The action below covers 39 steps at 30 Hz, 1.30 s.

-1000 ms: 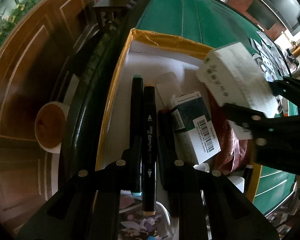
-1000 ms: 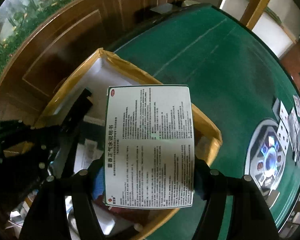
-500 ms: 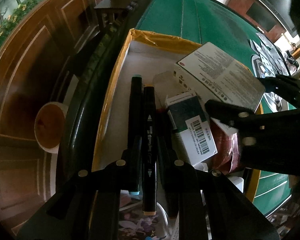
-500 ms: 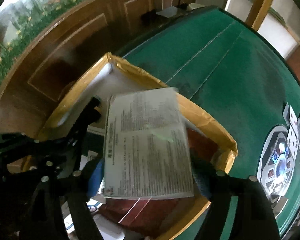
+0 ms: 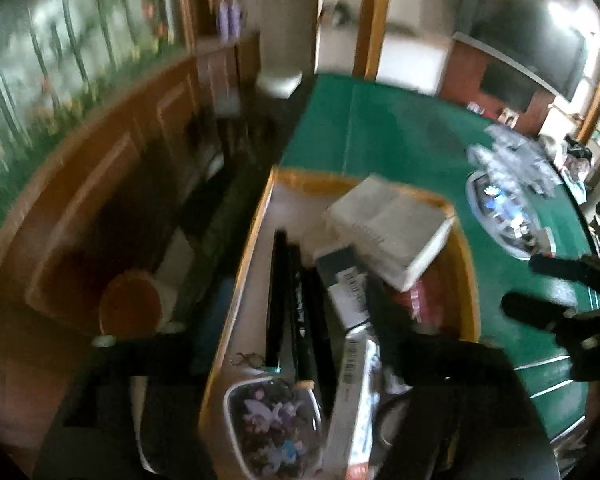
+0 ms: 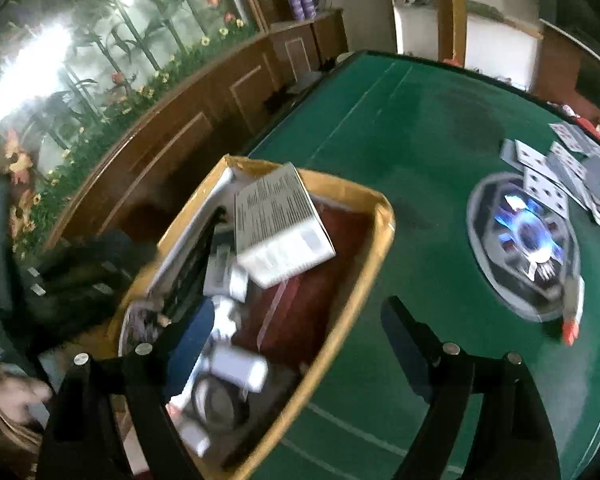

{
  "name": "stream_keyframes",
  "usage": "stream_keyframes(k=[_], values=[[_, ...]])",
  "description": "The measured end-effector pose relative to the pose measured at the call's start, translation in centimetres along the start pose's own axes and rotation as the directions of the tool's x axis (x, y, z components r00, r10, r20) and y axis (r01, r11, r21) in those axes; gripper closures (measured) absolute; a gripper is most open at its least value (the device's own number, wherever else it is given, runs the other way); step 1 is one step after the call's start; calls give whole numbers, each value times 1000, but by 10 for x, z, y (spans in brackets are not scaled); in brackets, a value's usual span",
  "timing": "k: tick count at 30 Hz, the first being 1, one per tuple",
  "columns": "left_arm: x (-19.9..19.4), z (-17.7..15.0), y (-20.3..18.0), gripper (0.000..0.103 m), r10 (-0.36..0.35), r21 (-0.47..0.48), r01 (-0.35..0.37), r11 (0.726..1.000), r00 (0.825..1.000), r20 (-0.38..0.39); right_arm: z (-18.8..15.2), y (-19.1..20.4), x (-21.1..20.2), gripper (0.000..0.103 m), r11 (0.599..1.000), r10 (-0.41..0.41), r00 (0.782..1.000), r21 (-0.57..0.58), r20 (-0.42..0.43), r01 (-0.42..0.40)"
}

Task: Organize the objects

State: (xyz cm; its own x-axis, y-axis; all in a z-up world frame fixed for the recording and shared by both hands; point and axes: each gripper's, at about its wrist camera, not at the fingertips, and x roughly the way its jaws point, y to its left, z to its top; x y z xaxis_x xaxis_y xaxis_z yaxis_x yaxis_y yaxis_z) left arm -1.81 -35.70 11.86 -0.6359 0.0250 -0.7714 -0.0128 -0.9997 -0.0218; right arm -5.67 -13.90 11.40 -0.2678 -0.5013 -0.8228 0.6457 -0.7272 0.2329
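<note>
A yellow-rimmed cardboard box (image 6: 380,240) (image 5: 260,216) sits at the edge of the green table. A white medicine box with printed text (image 6: 278,228) (image 5: 388,224) lies tilted on top of the things inside. Black markers (image 5: 296,304) lie along the box's left side. My right gripper (image 6: 296,332) is open and empty, pulled back above the box's near end; its fingers (image 5: 540,316) show at the right of the left wrist view. My left gripper (image 5: 288,356) is open and empty, raised above the box's near end.
The box also holds a green-and-white carton (image 5: 344,280), a red packet (image 6: 300,300), a patterned case (image 5: 272,416) and white items (image 6: 236,364). On the green table (image 6: 420,140) lie a round centre plate (image 6: 528,240), playing cards (image 6: 572,168) and a red-tipped object (image 6: 572,316). Wooden panelling (image 6: 204,100) stands behind.
My right gripper opened, left the white medicine box in the cardboard box and drew back. My left gripper opened off the black marker and lifted up and away.
</note>
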Motion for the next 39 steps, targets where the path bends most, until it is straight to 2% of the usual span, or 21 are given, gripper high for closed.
stream_keyframes(k=[1, 3, 4, 5, 6, 8, 10, 13, 14, 16, 22, 27, 32, 35, 36, 39], values=[[-6, -2, -1, 19, -14, -10, 14, 1000, 1000, -8, -4, 3, 0, 16, 1000, -4, 1000, -6, 4, 4], [-10, -8, 3, 19, -95, -79, 89, 993, 993, -66, -24, 2, -6, 16, 1000, -14, 1000, -23, 9, 14], [-8, -10, 6, 19, -113, -103, 104, 989, 990, -84, -34, -1, -9, 16, 999, -22, 1000, -23, 12, 23], [-6, -11, 6, 19, -87, -107, 77, 991, 992, -95, -39, -3, -12, 16, 1000, -24, 1000, -19, 10, 24], [-4, -12, 2, 19, -13, -66, 8, 998, 996, -87, -43, -6, -14, 16, 1000, -22, 1000, -14, 7, 23], [-5, -14, -6, 19, 94, 5, -94, 996, 994, -53, -52, -8, -17, 16, 1000, -27, 1000, -6, 6, 27], [-6, -15, -12, 19, 115, 25, -114, 993, 992, -48, -56, -9, -19, 16, 1000, -27, 1000, -9, 4, 27], [0, -13, -13, 19, 134, 42, -131, 991, 988, -80, -59, -4, -19, 16, 1000, -24, 1000, -17, 9, 24], [2, -14, -14, 19, 133, 38, -130, 991, 987, -86, -60, -2, -19, 14, 1000, -21, 1000, -18, 10, 21], [3, -17, -13, 19, 116, 20, -115, 993, 988, -97, -61, 1, -19, 0, 999, -20, 1000, -26, 14, 21], [-5, -25, -11, 19, 86, -24, -90, 996, 990, -110, -64, 10, -19, 0, 998, -13, 1000, -53, 24, 14], [-7, -26, -13, 19, 91, -35, -95, 995, 989, -117, -66, 13, -17, 0, 998, -8, 1000, -55, 13, 9], [-5, -34, -7, 19, -14, -118, -8, 993, 983, -182, -69, 15, -16, 0, 998, 0, 1000, -62, 7, 0], [-7, -39, -7, 19, -75, -136, 51, 989, 981, -177, -71, 12, -15, 0, 999, 3, 1000, -46, 1, -2], [-7, -42, -9, 19, -77, -124, 55, 991, 981, -180, -73, 10, -14, 0, 999, 1, 1000, -38, 0, -1], [-9, -47, -22, 19, -12, -42, 4, 999, 984, -178, -78, 4, -13, 0, 1000, -7, 1000, -19, -8, 7]])
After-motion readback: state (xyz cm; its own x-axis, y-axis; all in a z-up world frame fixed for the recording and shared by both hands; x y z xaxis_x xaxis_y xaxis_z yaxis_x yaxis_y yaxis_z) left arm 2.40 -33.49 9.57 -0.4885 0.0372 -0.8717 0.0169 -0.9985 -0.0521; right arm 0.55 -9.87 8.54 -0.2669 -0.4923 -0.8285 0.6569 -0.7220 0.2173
